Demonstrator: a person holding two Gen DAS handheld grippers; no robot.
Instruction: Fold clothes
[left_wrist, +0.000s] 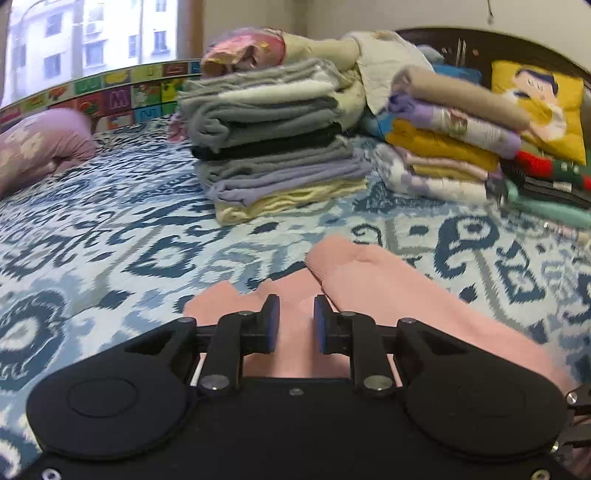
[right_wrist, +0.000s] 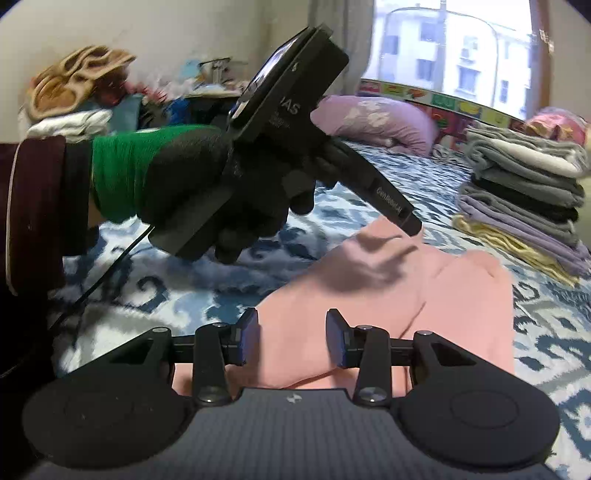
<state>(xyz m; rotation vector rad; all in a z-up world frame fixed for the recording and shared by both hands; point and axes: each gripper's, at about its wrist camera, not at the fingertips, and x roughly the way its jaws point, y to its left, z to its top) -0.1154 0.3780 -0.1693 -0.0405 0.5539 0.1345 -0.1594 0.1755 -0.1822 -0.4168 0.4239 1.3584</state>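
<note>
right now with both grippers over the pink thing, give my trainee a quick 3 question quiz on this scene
1. True or false: the left gripper is clamped shut on the pink garment.
2. Which item lies at the bottom of the grey folded stack? A) black B) pale yellow C) green
3. What does the pink garment lie on?

Key: 1 false, both the left gripper and the right gripper are open above it; 2 B; 3 the blue patterned bedspread.
</note>
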